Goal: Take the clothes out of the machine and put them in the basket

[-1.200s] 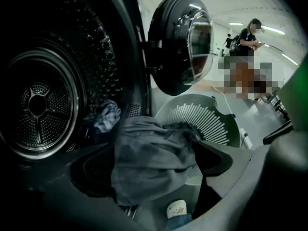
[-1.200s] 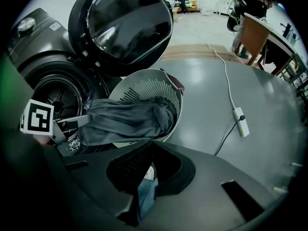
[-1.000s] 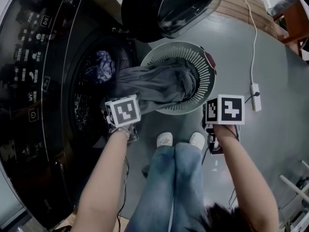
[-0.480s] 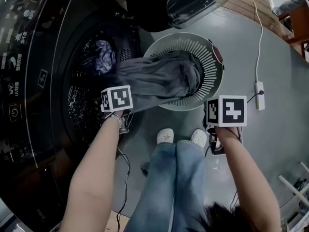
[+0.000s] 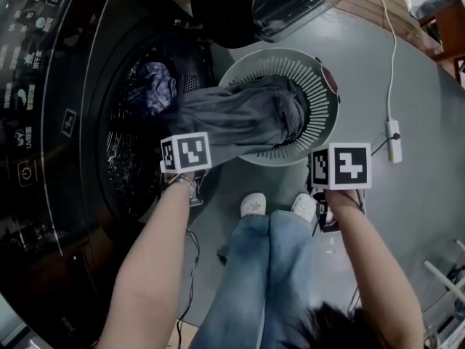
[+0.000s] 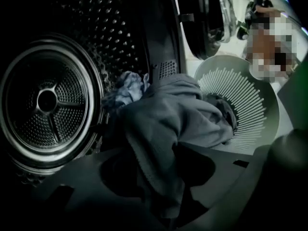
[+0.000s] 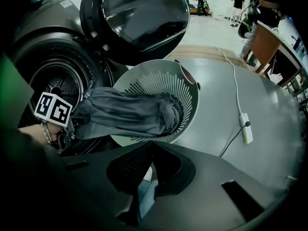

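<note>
Two garments, one basket: the left gripper [image 6: 161,170], jaws just closing, clamps the grey garment [image 5: 240,118], which drapes from the drum [image 5: 123,166] into the basket [image 5: 325,97] at 1 o'clock. A seemingly bluish garment [image 5: 154,93] sits at 10. The right gripper [image 7: 151,146] is clenched, empty.

Grey garment [image 5: 240,118] drapes from machine drum [image 5: 129,169] into white basket [image 5: 322,111].
</note>
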